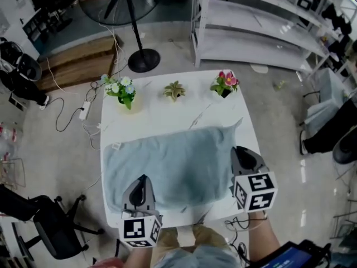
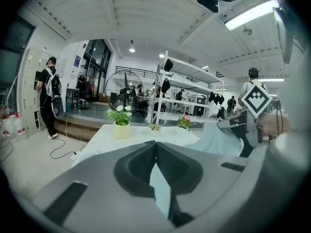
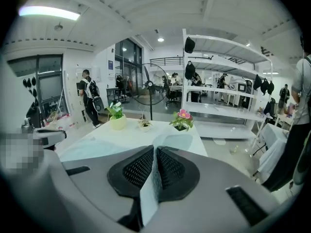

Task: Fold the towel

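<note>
A pale blue towel (image 1: 173,163) lies spread over the front half of the white table (image 1: 156,113). My left gripper (image 1: 140,191) is shut on the towel's near left corner, and a strip of pale cloth (image 2: 159,183) shows between its dark pads. My right gripper (image 1: 241,159) is shut on the near right corner, held higher than the left, with a strip of towel (image 3: 151,183) pinched between its pads. In the left gripper view the right gripper (image 2: 243,130) shows at the right with lifted towel (image 2: 214,140) hanging from it. The far right corner (image 1: 237,124) curls up.
Three small potted plants stand along the table's far edge: white flowers (image 1: 121,89), a green plant (image 1: 174,90) and pink flowers (image 1: 224,84). A standing fan (image 1: 134,15) and white shelving (image 1: 262,21) are beyond the table. A black office chair (image 1: 50,222) stands at the near left.
</note>
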